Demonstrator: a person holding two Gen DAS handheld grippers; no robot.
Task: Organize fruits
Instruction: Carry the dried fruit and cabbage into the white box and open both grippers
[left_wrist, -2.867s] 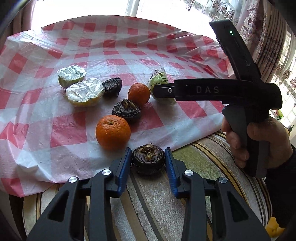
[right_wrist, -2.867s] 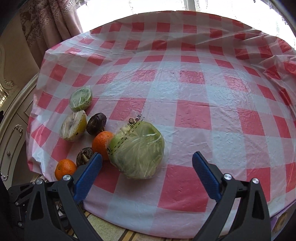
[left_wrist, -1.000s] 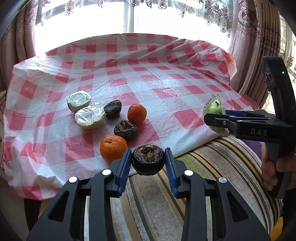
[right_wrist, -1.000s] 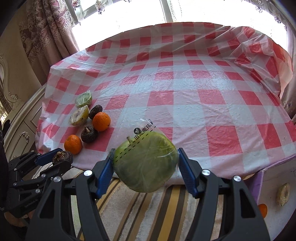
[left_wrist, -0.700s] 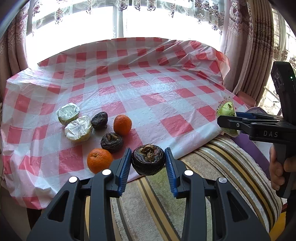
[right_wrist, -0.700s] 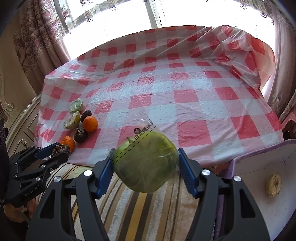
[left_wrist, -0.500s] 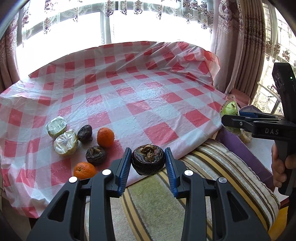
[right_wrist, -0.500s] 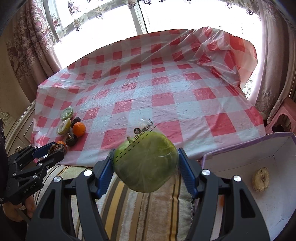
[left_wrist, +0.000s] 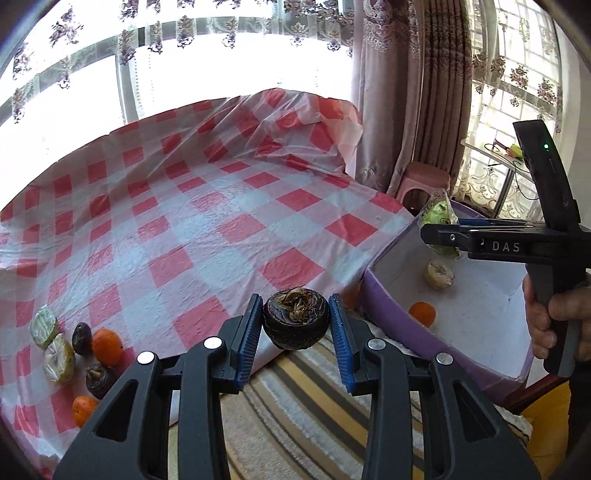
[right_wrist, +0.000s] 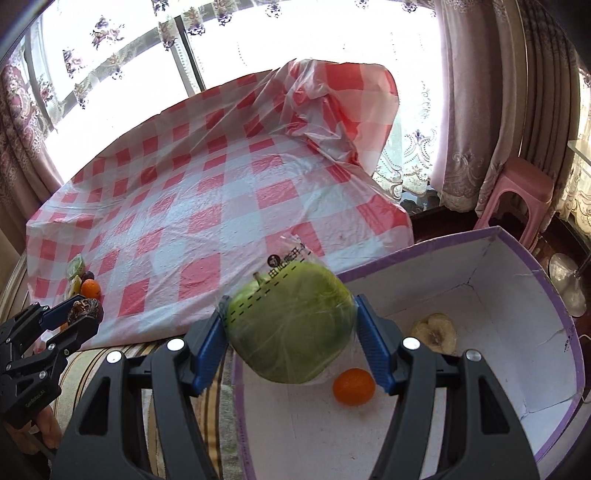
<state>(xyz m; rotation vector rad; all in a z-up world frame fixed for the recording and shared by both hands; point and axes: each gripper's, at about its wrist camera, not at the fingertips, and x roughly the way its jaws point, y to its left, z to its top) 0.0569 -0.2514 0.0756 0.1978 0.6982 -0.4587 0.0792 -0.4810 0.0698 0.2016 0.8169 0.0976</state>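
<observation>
Gripping a dark wrinkled fruit, the left gripper hangs past the table's near edge, over a striped cushion. R gripper clamps a wrapped green fruit above the purple box's near-left corner; an orange & a pale fruit half lie inside.

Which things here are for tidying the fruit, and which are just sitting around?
For the job:
- green wrapped fruit in right gripper
- dark round fruit in left gripper
- purple box
- oranges and other fruit on the tablecloth

Just lying about:
- pink stool
- curtains
- striped cushion
</observation>
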